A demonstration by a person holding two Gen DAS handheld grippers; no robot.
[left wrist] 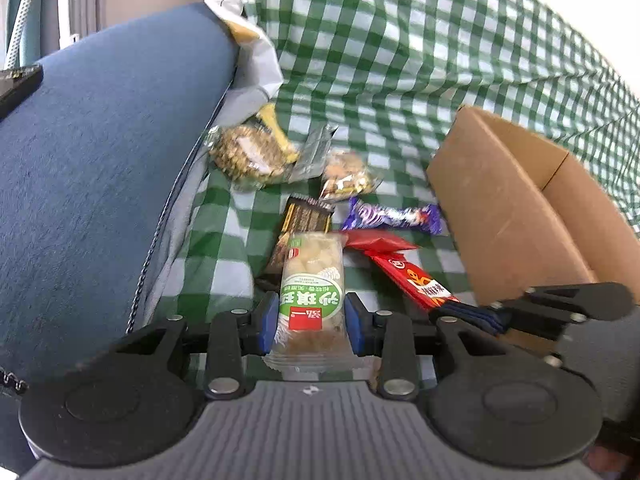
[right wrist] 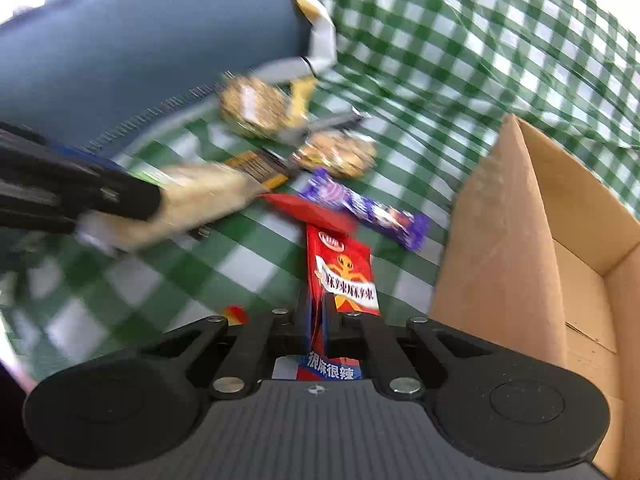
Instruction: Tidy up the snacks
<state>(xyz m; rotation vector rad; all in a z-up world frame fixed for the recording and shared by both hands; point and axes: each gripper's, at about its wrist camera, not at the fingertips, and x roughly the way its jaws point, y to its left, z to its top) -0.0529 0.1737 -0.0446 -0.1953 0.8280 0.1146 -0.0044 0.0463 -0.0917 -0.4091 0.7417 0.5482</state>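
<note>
Snacks in crinkly wrappers — left gripper (left wrist: 312, 322) jaws clamp a pale rice cracker pack (left wrist: 313, 280), right gripper (right wrist: 318, 328) jaws pinch a red packet (right wrist: 340, 276)

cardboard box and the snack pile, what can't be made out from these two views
- Cardboard box: its floor is hidden by the near wall in the left wrist view and cut off by the edge in the right wrist view, so its contents are unknown.
- Dark bar wrapper: half covered by the green-label snack pack; print unreadable.
- Round seeded snacks: motion-blurred in the right wrist view.
- Red snack packet: lower end hidden behind the right gripper.
</note>
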